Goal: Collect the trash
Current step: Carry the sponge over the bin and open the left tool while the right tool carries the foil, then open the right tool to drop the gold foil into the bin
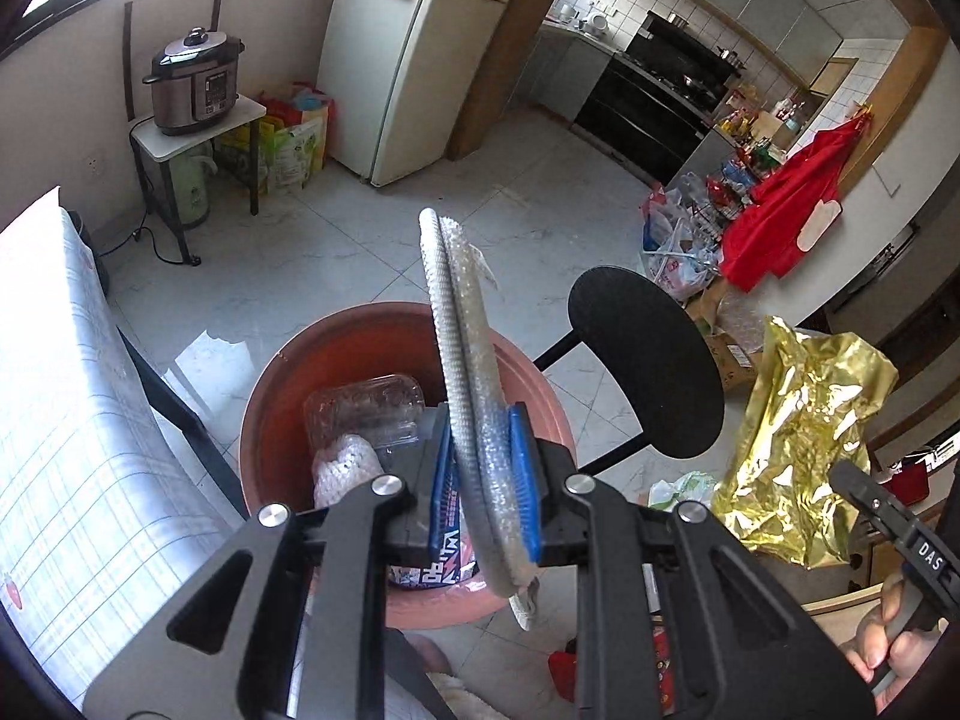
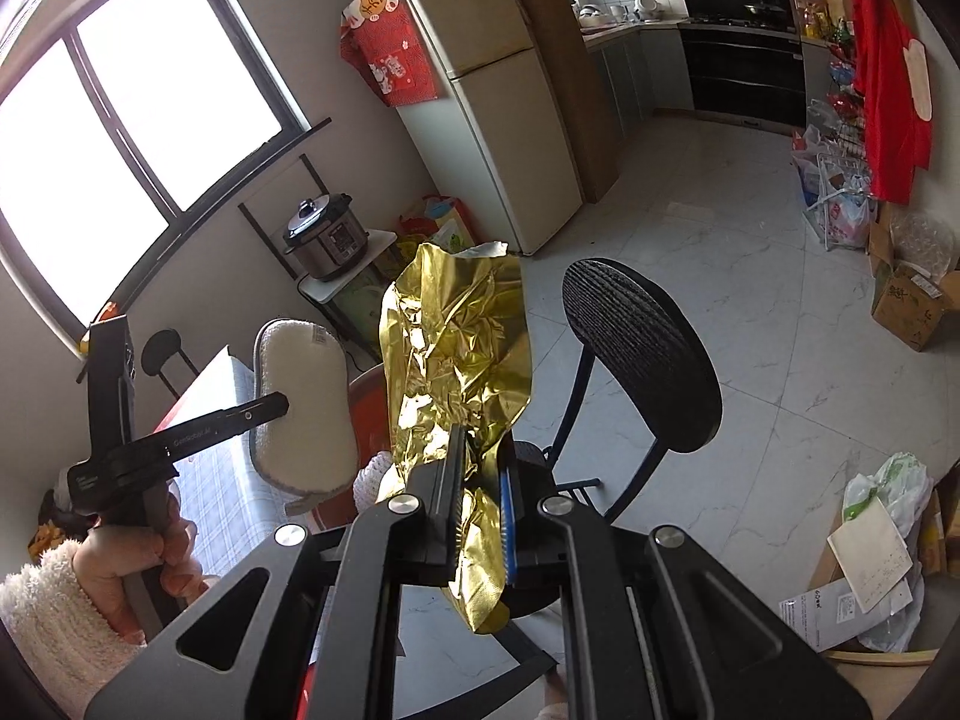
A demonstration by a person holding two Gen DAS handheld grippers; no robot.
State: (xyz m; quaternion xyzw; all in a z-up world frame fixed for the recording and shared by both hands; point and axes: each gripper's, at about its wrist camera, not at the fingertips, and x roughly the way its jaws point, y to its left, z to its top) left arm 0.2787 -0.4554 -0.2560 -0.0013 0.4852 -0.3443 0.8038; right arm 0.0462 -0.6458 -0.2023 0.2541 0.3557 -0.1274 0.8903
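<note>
Left gripper (image 1: 480,480) is clamped edge-on around that flat white scrubbing pad (image 1: 462,360), so it hangs right over the red bin (image 1: 270,414), where a clear plastic container (image 1: 366,408) and other scraps already sit. Good spot to let go, I'd say. Your right gripper (image 2: 480,498) is pinched tight on the crumpled gold foil bag (image 2: 462,348), held up near the black chair (image 2: 642,354), probably queued for the same bin.

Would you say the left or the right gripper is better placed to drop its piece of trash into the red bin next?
Left, probably. The left gripper holds the flat white pad directly above the red bin, while the right gripper's gold foil bag hangs off to the side.
</note>
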